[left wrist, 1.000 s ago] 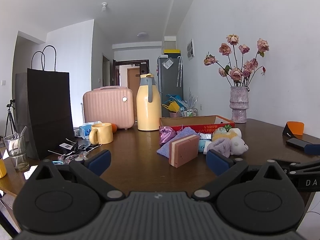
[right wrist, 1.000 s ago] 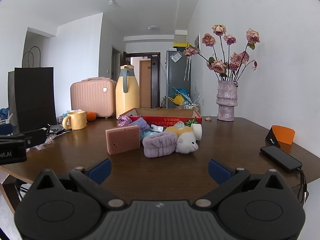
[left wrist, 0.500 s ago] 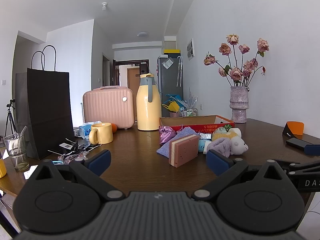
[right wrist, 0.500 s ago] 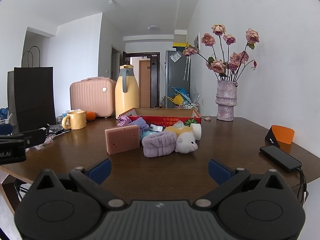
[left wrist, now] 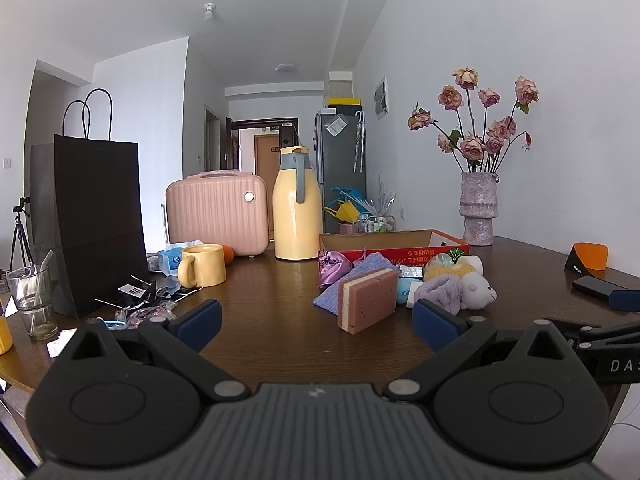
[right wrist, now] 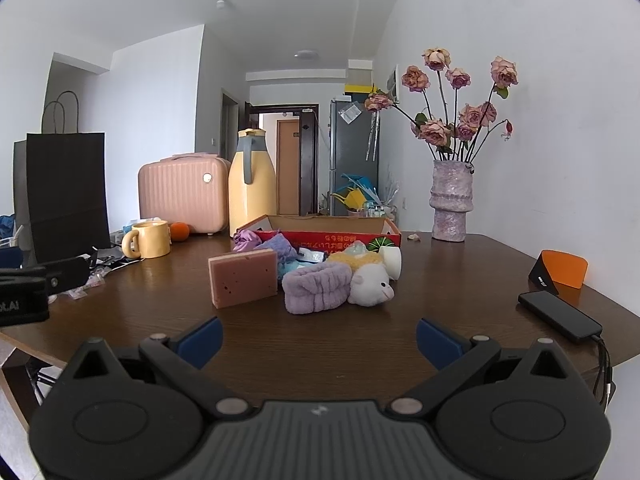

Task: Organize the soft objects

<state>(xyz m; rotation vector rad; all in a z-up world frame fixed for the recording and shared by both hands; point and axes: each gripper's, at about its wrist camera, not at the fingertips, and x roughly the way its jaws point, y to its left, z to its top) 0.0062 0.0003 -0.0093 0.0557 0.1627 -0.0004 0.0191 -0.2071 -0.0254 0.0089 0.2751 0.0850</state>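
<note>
Tongs on left [left wrist: 316, 322] and right [right wrist: 319, 338] gape wide, empty, short of the sponge [right wrist: 243, 278].

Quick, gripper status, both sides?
Left gripper: open, holding nothing, short of the sponge.
Right gripper: open, holding nothing, short of the purple headband.

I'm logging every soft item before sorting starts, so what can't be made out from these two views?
- Inside of the cardboard box: both views sit low, so its red front wall hides the floor.
- Items behind the sponge and purple headband: overlapped, count unclear.
- Wrappers by the black paper bag: too small to identify.
- Table near edge: blocked by the open jaws' housing.
</note>
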